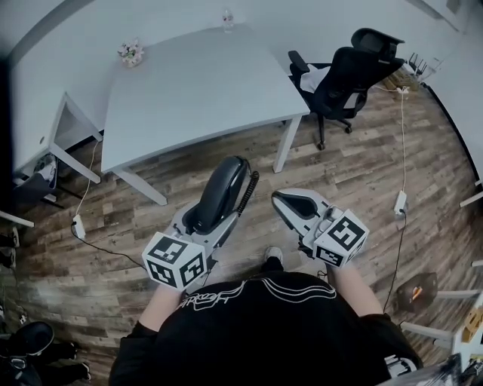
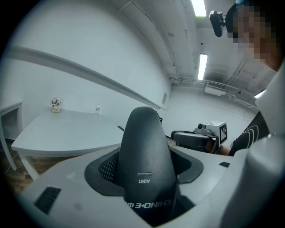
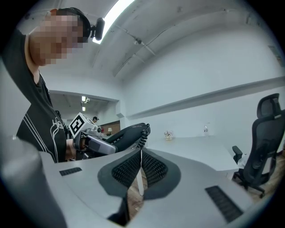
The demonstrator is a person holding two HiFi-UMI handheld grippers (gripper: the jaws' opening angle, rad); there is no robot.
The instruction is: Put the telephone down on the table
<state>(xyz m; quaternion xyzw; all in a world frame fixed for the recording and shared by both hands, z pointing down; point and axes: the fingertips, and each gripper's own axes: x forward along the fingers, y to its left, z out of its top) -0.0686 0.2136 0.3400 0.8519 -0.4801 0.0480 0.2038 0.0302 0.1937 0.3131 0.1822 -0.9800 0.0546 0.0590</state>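
A black telephone handset [image 1: 224, 185] with a coiled cord [image 1: 248, 192] is held in mid-air over the wooden floor, short of the white table [image 1: 196, 83]. My left gripper [image 1: 215, 216] is shut on it, and the handset fills the gap between the pads in the left gripper view [image 2: 144, 156]. My right gripper [image 1: 285, 202] hangs beside it on the right, shut with nothing in it; its ribbed pads [image 3: 153, 169] meet. The right gripper view shows the telephone [image 3: 129, 133] off to the left.
A small flower pot [image 1: 130, 53] and a clear bottle [image 1: 227, 19] stand at the table's far side. A black office chair [image 1: 347, 75] is at the table's right end. Power strips [image 1: 78, 226] and cables lie on the floor.
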